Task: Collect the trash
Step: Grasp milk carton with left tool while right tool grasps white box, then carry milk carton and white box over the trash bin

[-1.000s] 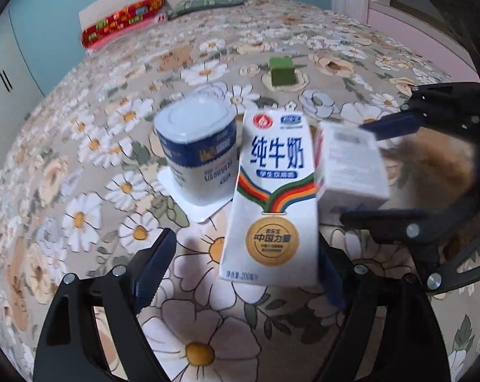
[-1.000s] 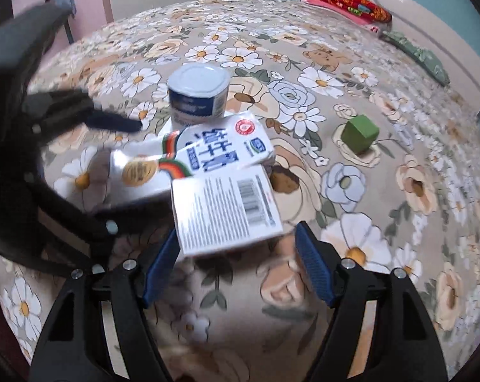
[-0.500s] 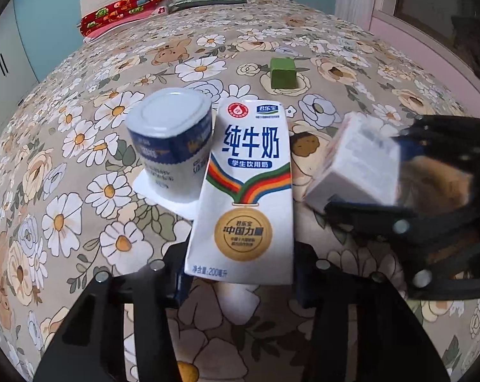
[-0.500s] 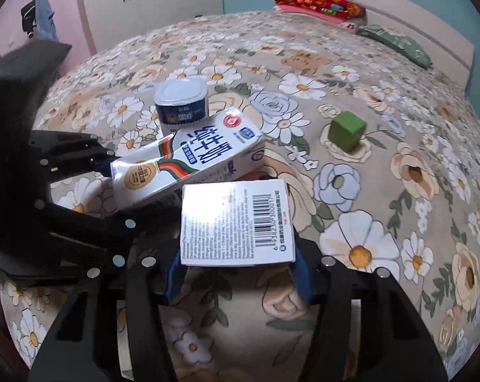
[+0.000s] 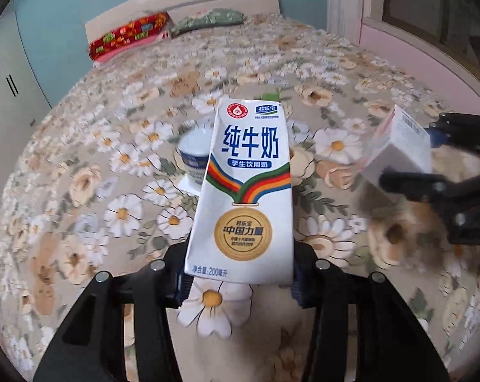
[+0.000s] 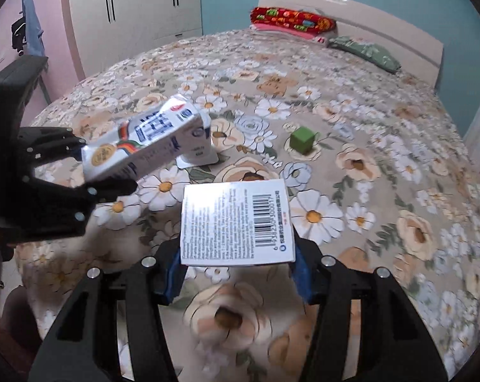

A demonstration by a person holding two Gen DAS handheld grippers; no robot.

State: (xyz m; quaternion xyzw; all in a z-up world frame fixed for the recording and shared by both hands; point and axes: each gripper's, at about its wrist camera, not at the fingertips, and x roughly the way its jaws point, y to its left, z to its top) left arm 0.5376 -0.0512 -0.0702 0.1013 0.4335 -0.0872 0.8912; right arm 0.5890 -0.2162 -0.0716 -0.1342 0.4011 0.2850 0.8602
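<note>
My left gripper (image 5: 236,283) is shut on a white milk carton (image 5: 243,191) with blue Chinese lettering and a gold medal, held above the flowered bed; the carton also shows in the right wrist view (image 6: 144,143). My right gripper (image 6: 236,277) is shut on a small white box (image 6: 236,222) with a barcode, also held above the bed; the box shows at the right of the left wrist view (image 5: 399,143). A white and blue yogurt cup (image 5: 192,156) stands on a white lid on the bed behind the carton.
A green cube (image 6: 301,140) sits on the flowered bedspread (image 6: 383,159) beyond the box. Red and green pillows (image 6: 291,20) lie by the headboard. White wardrobes (image 6: 135,0) stand at the far left. A windowsill (image 5: 415,51) runs along the bed's right side.
Both grippers closed on their items, the left on the carton and the right on the box. Both have since lifted them up off the bed and apart.
</note>
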